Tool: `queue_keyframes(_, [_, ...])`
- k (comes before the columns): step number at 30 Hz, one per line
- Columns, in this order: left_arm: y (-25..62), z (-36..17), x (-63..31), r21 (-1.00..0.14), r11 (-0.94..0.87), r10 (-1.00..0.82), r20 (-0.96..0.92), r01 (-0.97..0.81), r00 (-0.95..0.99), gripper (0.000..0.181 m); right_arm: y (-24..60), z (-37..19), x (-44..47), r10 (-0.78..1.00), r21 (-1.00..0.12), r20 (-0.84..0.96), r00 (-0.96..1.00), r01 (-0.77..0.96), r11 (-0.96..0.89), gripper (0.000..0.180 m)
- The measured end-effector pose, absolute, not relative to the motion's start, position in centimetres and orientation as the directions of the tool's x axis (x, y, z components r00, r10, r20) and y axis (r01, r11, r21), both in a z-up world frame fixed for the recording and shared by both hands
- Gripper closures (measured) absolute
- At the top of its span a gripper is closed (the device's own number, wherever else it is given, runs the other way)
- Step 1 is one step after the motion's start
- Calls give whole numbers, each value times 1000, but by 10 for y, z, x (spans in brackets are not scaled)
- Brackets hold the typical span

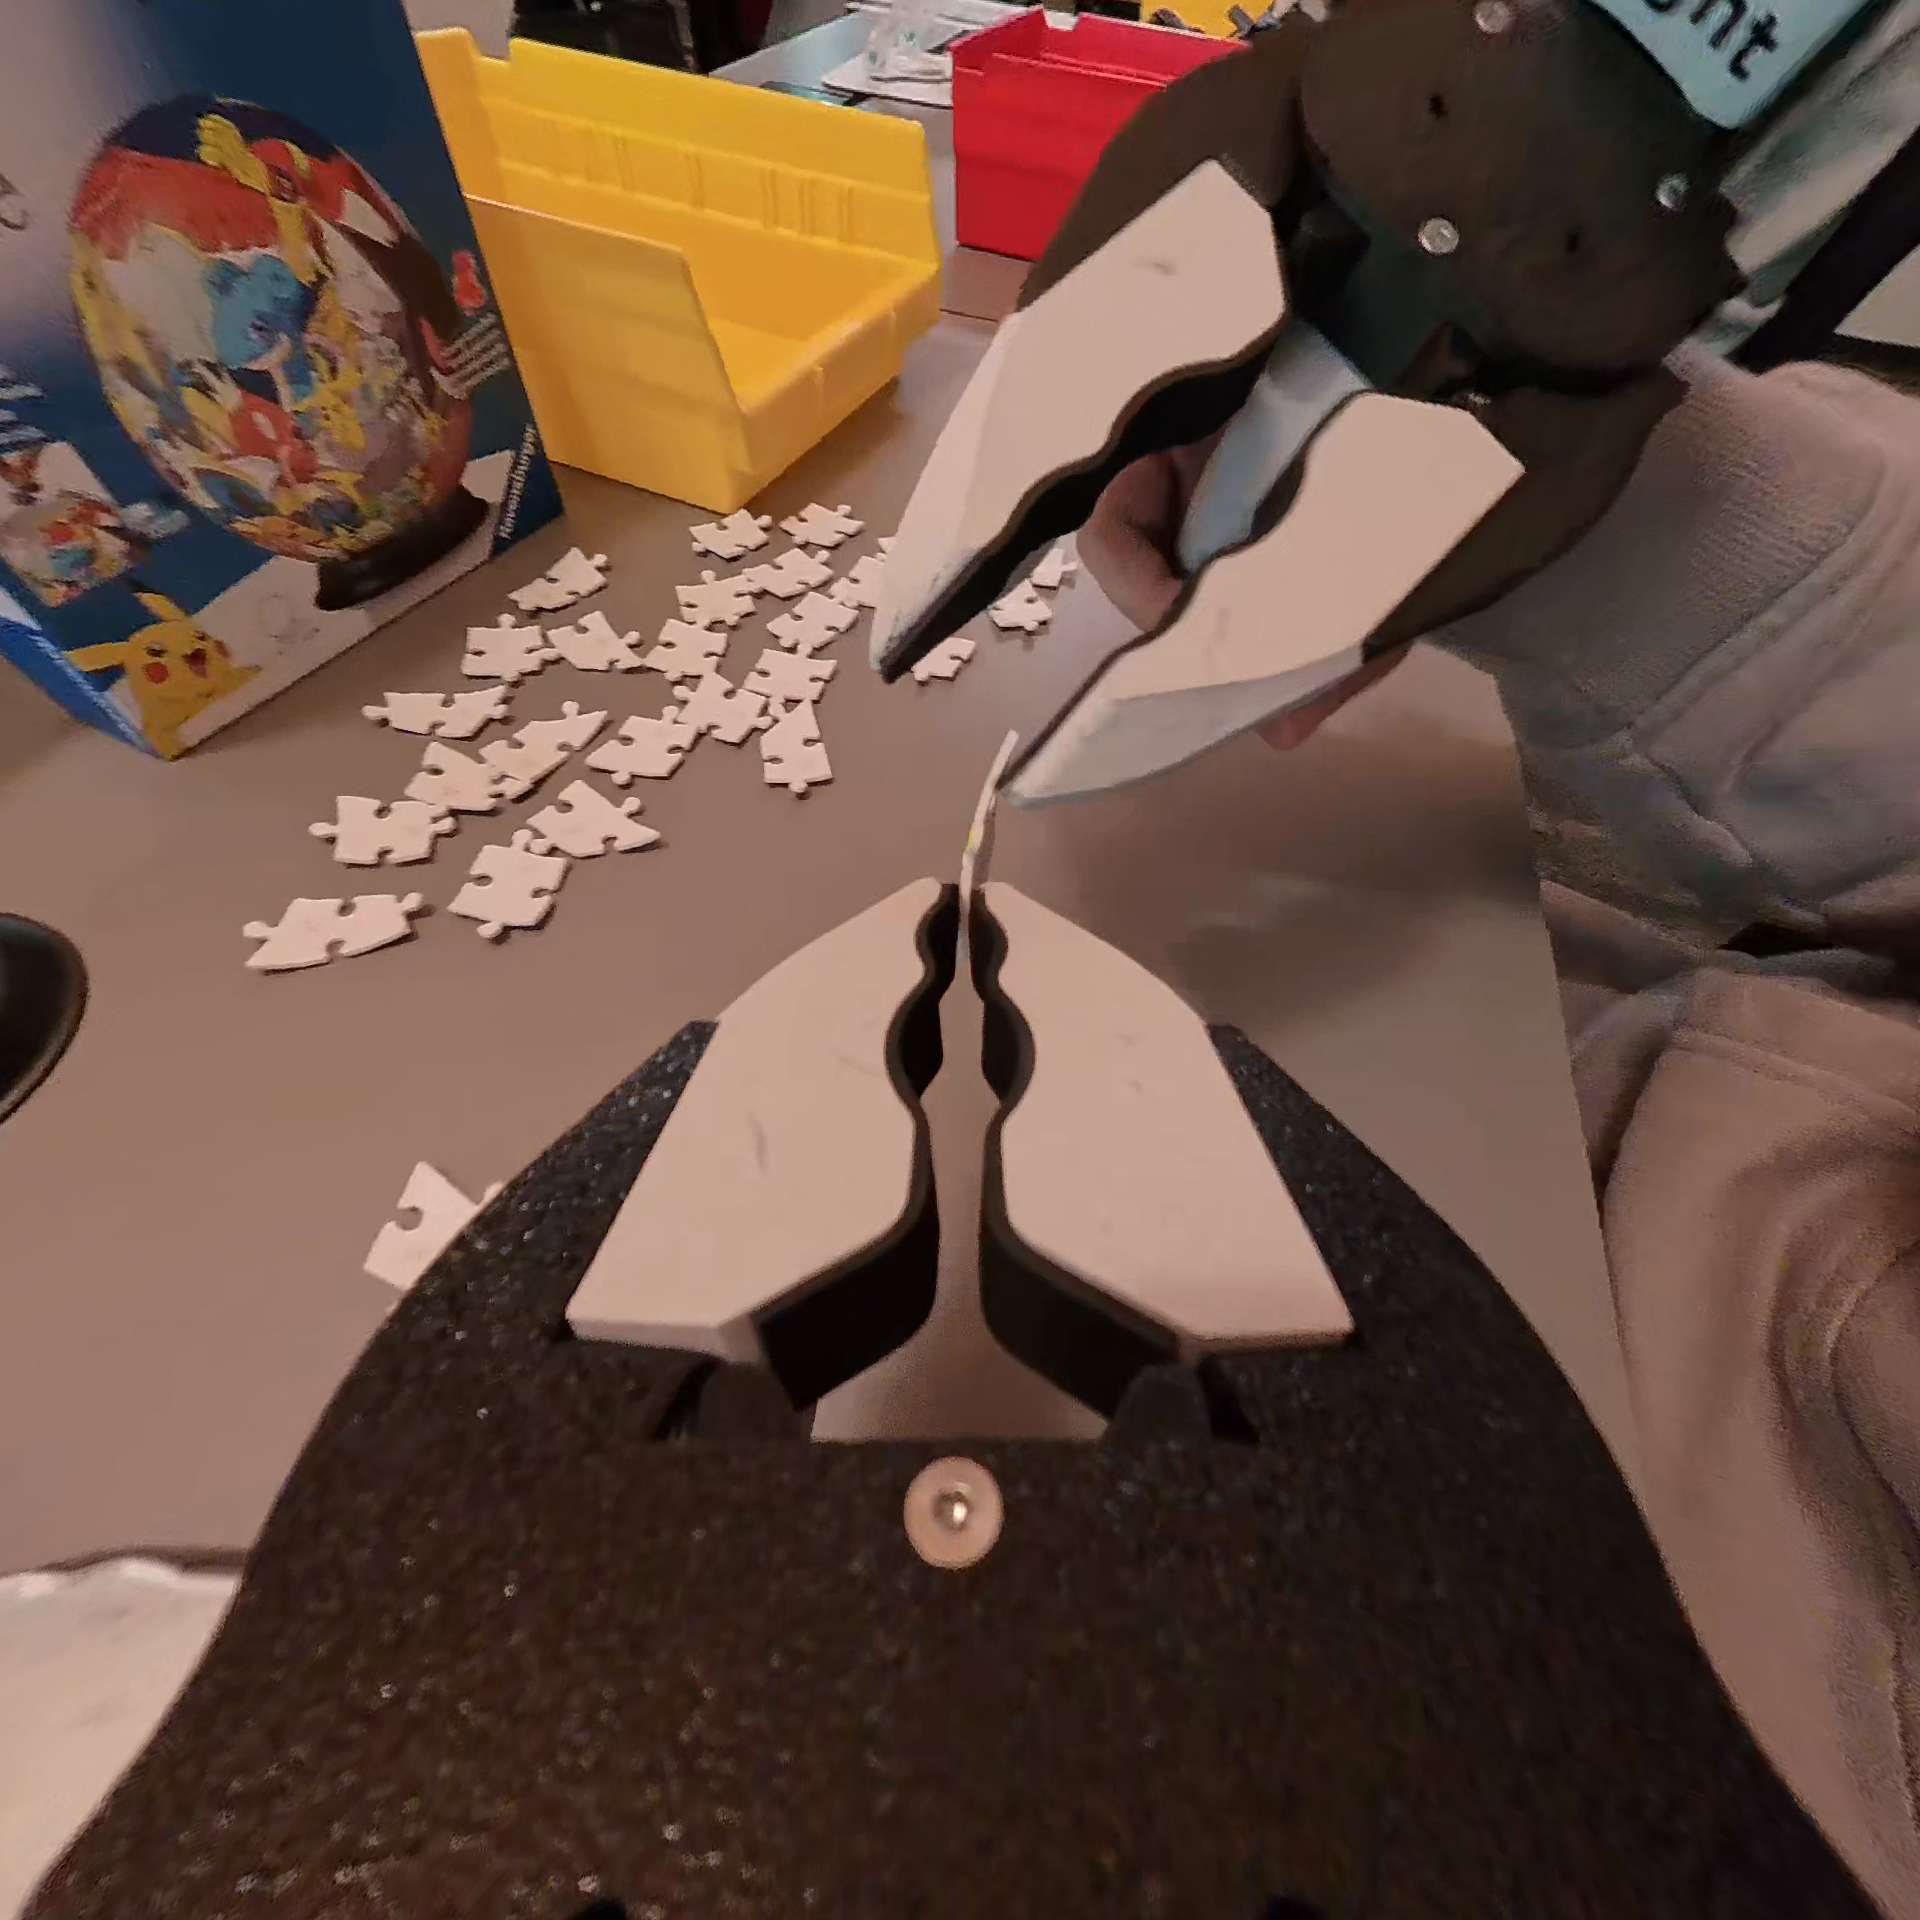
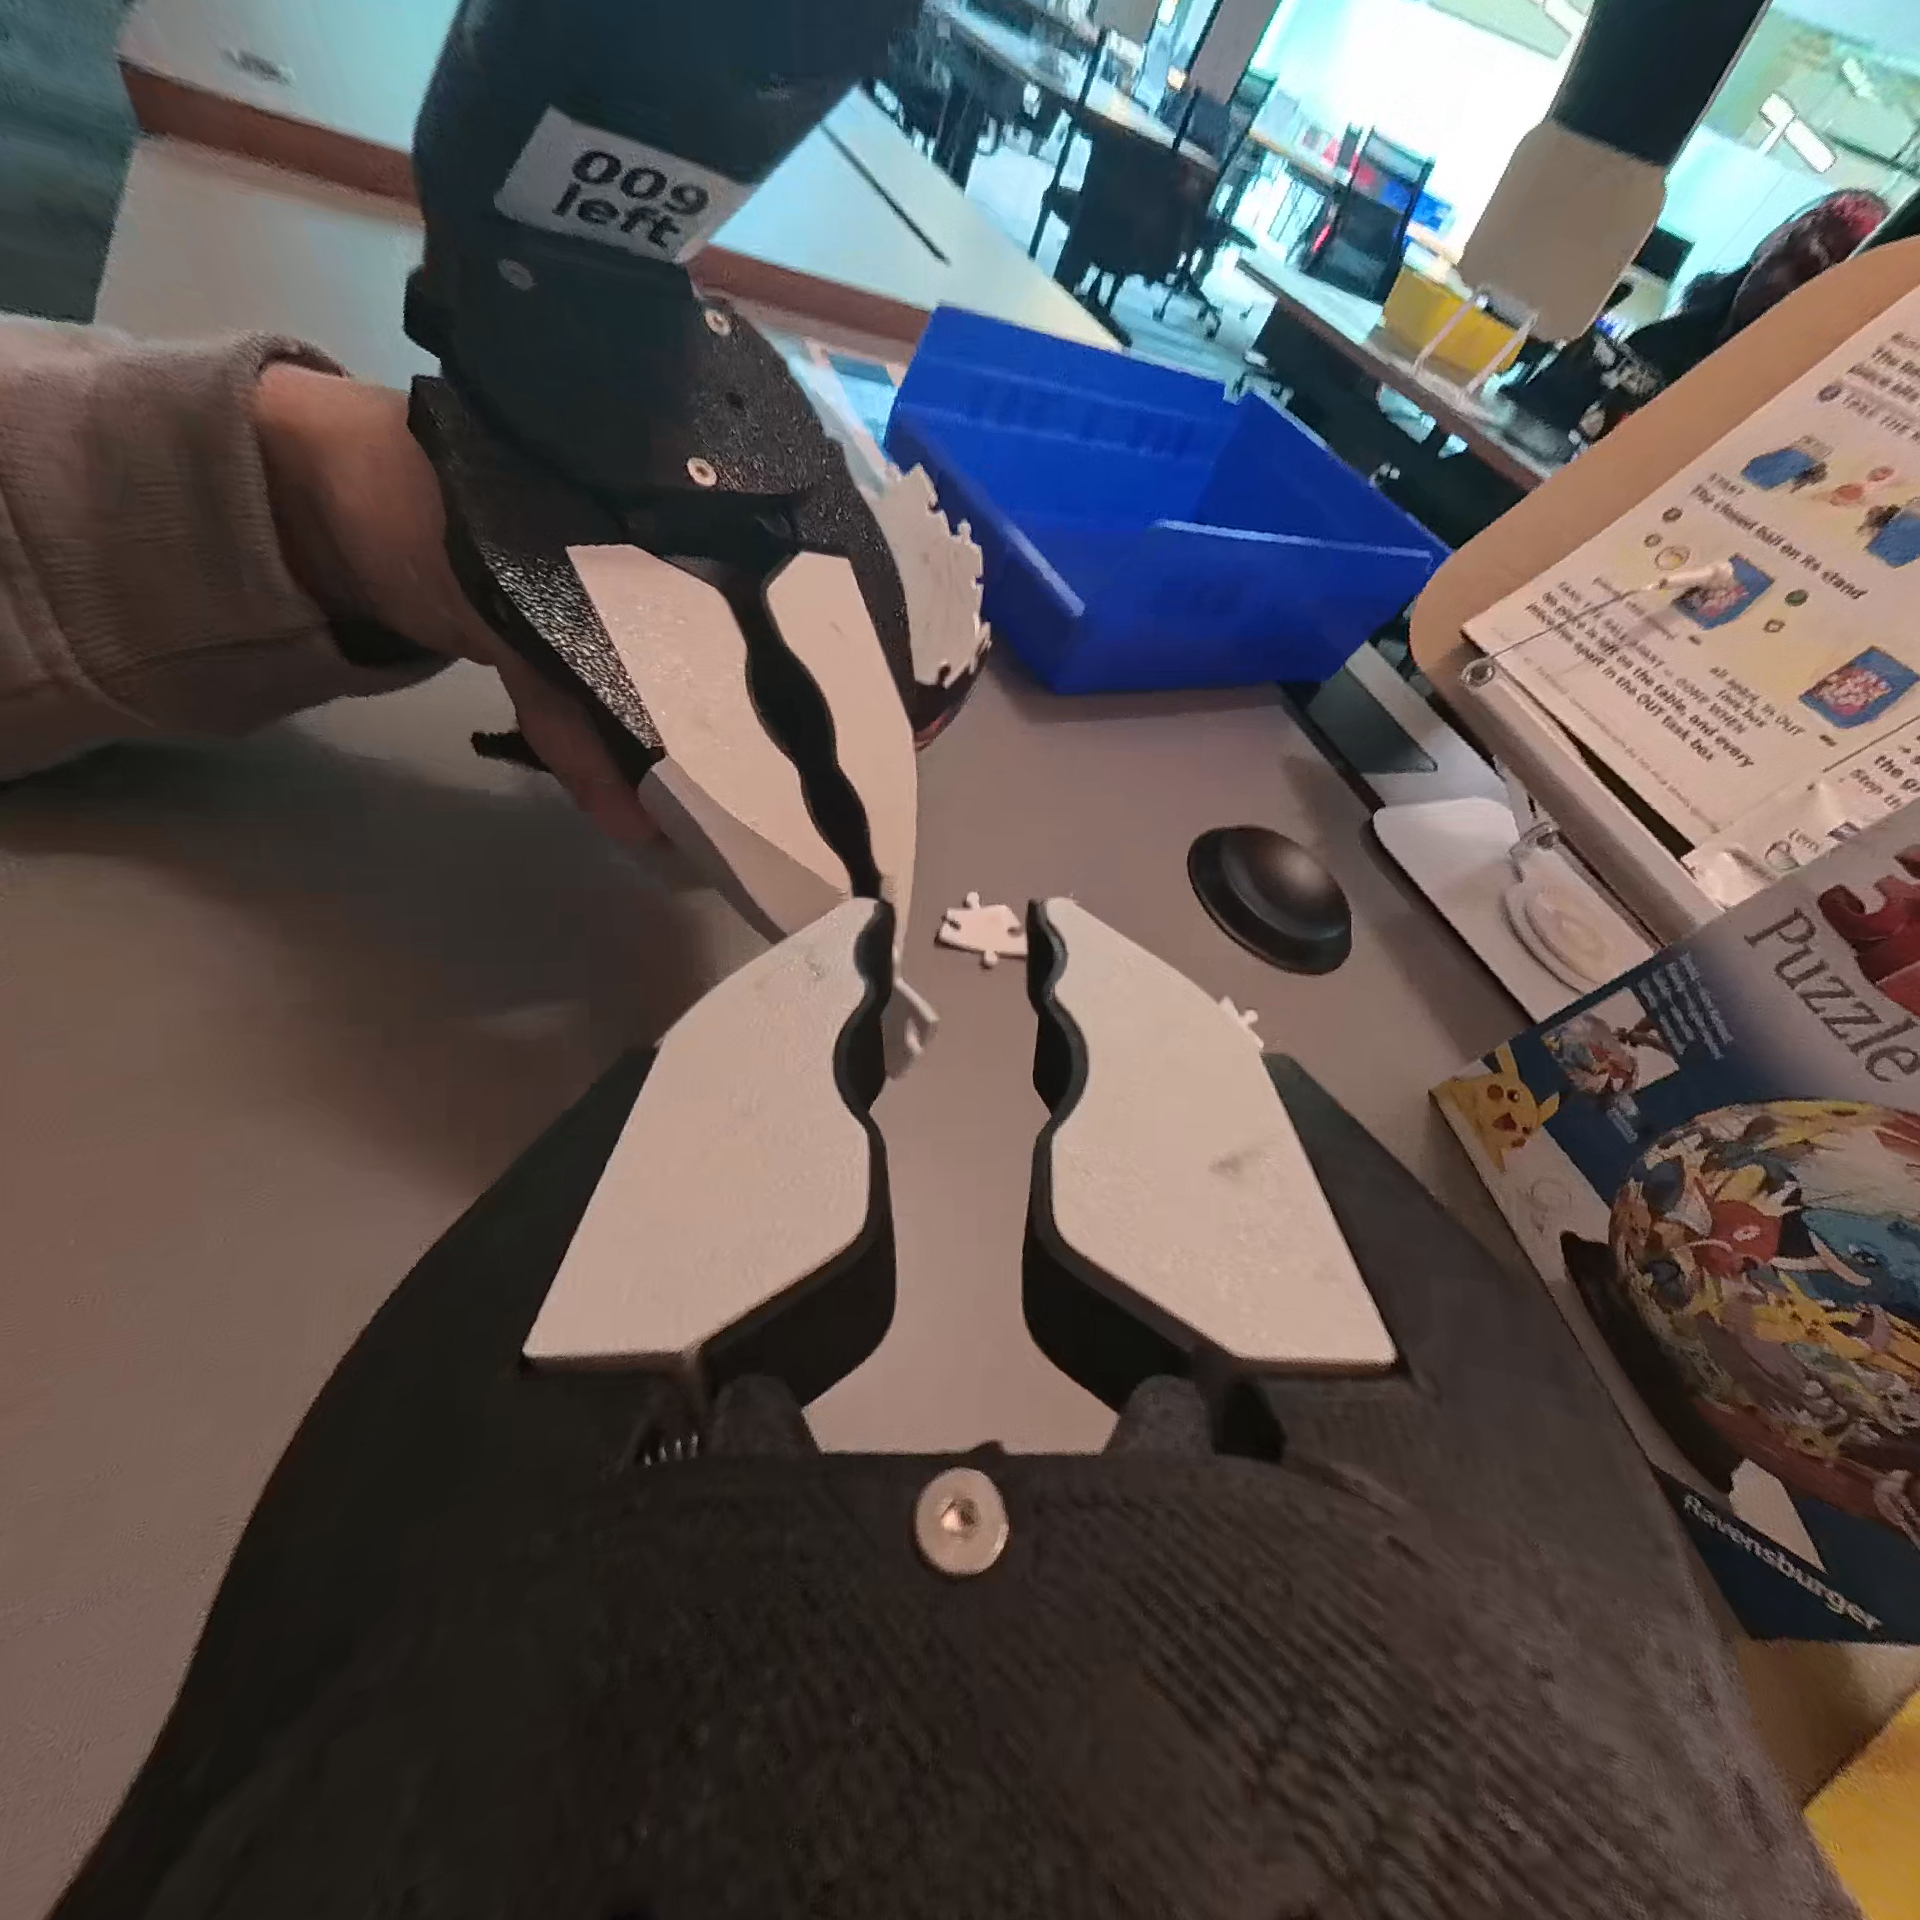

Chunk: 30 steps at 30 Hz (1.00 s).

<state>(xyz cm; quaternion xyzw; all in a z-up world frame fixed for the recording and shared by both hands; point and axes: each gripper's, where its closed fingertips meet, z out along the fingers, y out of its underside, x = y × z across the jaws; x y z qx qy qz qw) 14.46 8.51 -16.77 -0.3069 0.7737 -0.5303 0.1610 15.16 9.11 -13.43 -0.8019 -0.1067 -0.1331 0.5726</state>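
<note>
White puzzle piece (image 1: 978, 831) pinched by left claw (image 1: 964, 902) | right claw (image 2: 961, 914) wide, beside it | printed puzzle box (image 1: 260, 353) nearby

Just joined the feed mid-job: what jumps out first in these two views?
The left gripper, centre frame, is shut on a thin white puzzle piece held edge-up, the open right gripper meeting it above the grey table. Behind lie scattered white puzzle pieces, a colourful blue puzzle box and a yellow plastic bin.
</note>
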Motion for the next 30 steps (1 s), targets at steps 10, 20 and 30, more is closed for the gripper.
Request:
queue_keyframes(10, [83,-163,138,-943,216,-585,84,-255,-807,180,88,-142,137,233,-855,228,946,309,-417,169])
queue_keyframes(20, [74,-155,127,-957,246,-521,5,-155,-853,180,81,-143,104,320,-908,162,934,268,-322,180])
queue_keyframes(30, [68,-140,123,-981,147,-506,36,-128,-862,180,64,-138,103,257,-896,139,956,232,-379,180])
